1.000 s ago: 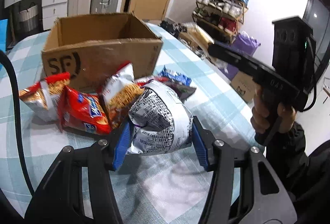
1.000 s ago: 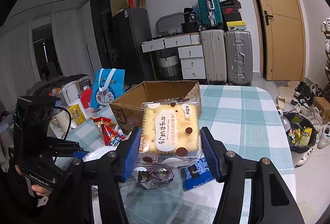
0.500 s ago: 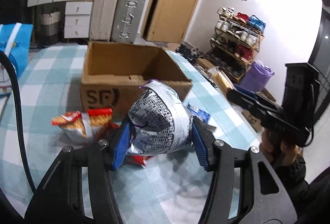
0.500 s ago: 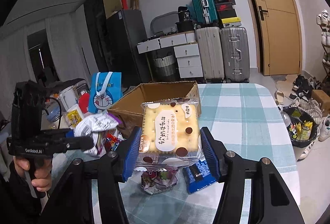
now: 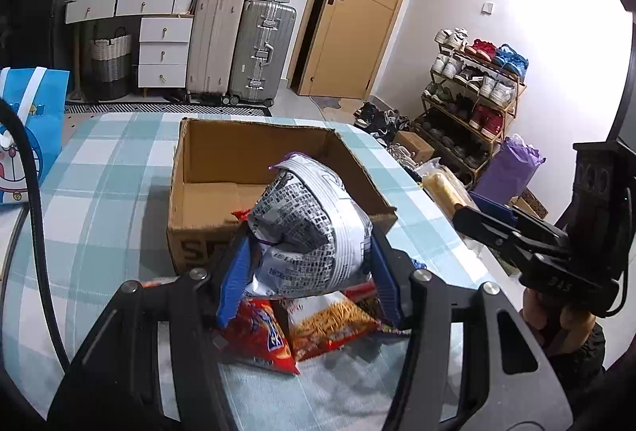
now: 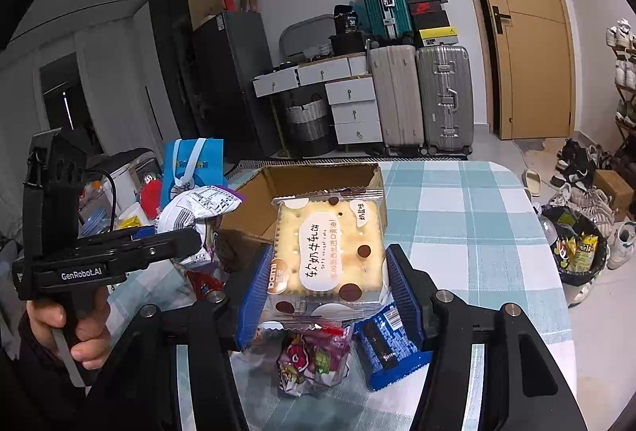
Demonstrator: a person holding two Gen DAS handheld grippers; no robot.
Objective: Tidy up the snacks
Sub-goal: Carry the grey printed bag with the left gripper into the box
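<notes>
My left gripper (image 5: pixel 308 272) is shut on a puffy white snack bag with black print (image 5: pixel 306 228), lifted above the table just in front of the open cardboard box (image 5: pixel 206 200). The same bag (image 6: pixel 198 212) shows at the left of the right wrist view. My right gripper (image 6: pixel 326 288) is shut on a clear pack of cream crackers (image 6: pixel 330 252), held upright before the box (image 6: pixel 246 208). Under the left gripper lie a red chip bag (image 5: pixel 262 335) and an orange snack bag (image 5: pixel 334 323). Below the cracker pack lie a purple candy bag (image 6: pixel 314 355) and a blue packet (image 6: pixel 389 343).
The table carries a blue-and-white checked cloth (image 5: pixel 99 192). A blue cartoon bag (image 5: pixel 28 137) stands at its left edge. Suitcases (image 5: pixel 238 49), drawers and a door are behind. A shoe rack (image 5: pixel 473 93) and a bin of wrappers (image 6: pixel 576 248) stand off the table's right side.
My left gripper has risen with the printed bag and moved toward the box, so the box's inside now shows. The right gripper with the cracker pack has lifted slightly.
</notes>
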